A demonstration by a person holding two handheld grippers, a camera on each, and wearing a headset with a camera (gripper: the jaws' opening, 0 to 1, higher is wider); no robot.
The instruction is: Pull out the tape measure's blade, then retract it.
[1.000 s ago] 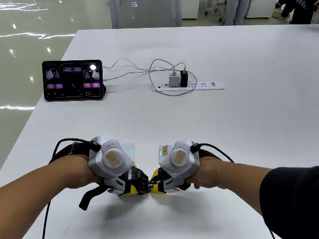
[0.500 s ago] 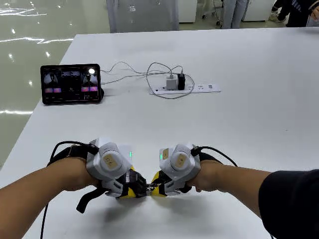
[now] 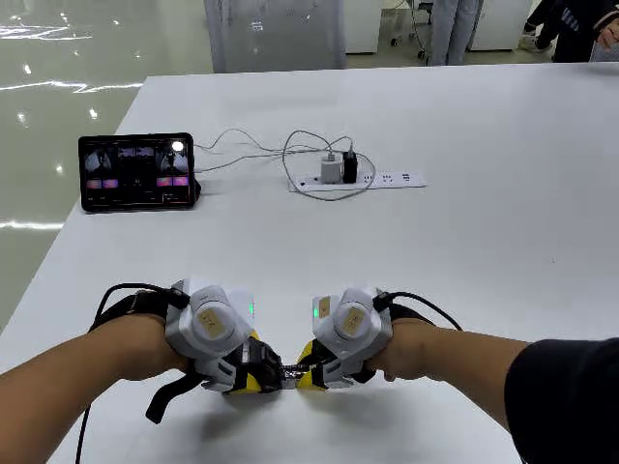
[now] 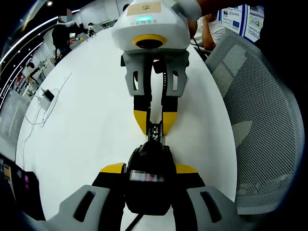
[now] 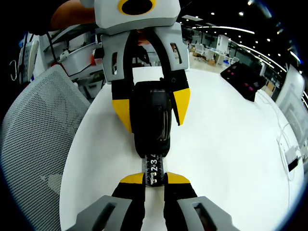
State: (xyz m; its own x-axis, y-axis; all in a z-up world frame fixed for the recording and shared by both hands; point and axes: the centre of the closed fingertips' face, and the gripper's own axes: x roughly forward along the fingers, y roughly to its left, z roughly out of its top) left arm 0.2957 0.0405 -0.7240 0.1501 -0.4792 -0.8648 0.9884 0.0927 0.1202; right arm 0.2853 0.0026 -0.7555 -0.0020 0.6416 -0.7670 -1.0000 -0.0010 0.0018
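Observation:
A black tape measure case [image 4: 150,178] sits between the jaws of my left gripper [image 4: 149,168], which is shut on it. From the case a short length of blade [image 5: 153,171] with black numbers runs out to my right gripper [image 5: 154,178], shut on the blade's end. In the head view the left gripper [image 3: 253,369] and right gripper [image 3: 308,367] face each other low over the white table [image 3: 464,242], a small gap apart, with the blade [image 3: 288,370] bridging it. The case [image 5: 151,120] also shows in the right gripper view, gripped by the left gripper [image 5: 151,108].
A tablet [image 3: 137,172] stands at the far left of the table. A power strip [image 3: 358,180] with chargers and looping cables lies beyond the middle. A grey mesh chair [image 4: 260,120] is beside the near table edge. The table's left edge is close to my left arm.
The two grippers have drawn slightly apart, and a short piece of blade now shows between them. The head camera has tipped, shifting the tablet and power strip downwards in the picture.

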